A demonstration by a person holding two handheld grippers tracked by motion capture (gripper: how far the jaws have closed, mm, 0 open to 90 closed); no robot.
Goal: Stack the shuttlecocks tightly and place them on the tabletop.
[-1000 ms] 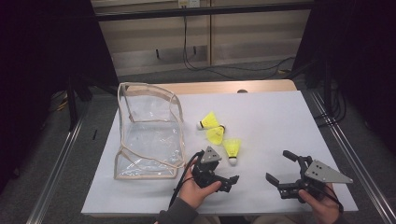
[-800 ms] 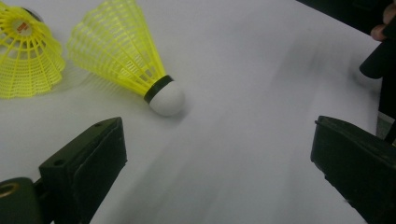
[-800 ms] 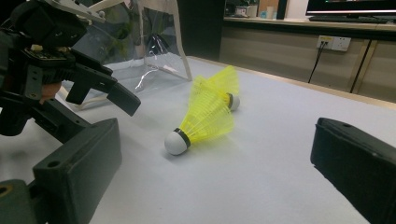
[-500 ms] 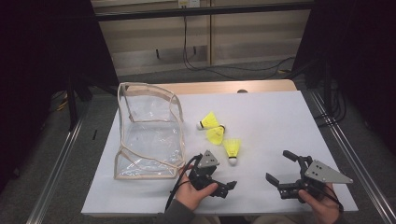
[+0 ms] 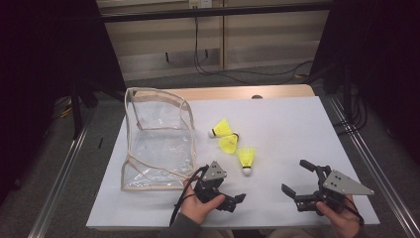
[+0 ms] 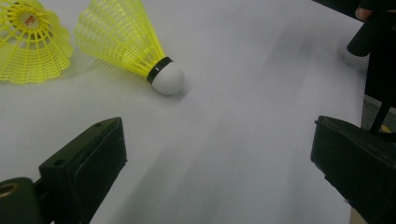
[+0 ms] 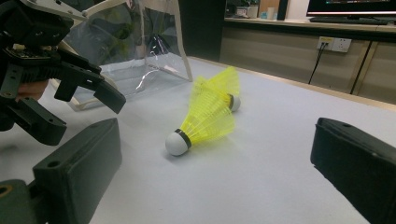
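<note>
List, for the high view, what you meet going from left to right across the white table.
Clear pouch → left gripper → nearest shuttlecock → right gripper.

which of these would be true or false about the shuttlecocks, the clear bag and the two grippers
1. Three yellow shuttlecocks lie on the table. True; the nearest shuttlecock lies with its white cork toward the person.
2. The left gripper is shut on a shuttlecock. False; its jaws are open and hold nothing.
3. The clear bag stands to the left of the shuttlecocks. True.
4. One shuttlecock is inside the bag. False; all lie outside on the white table.
5. The right gripper is open. True.
</note>
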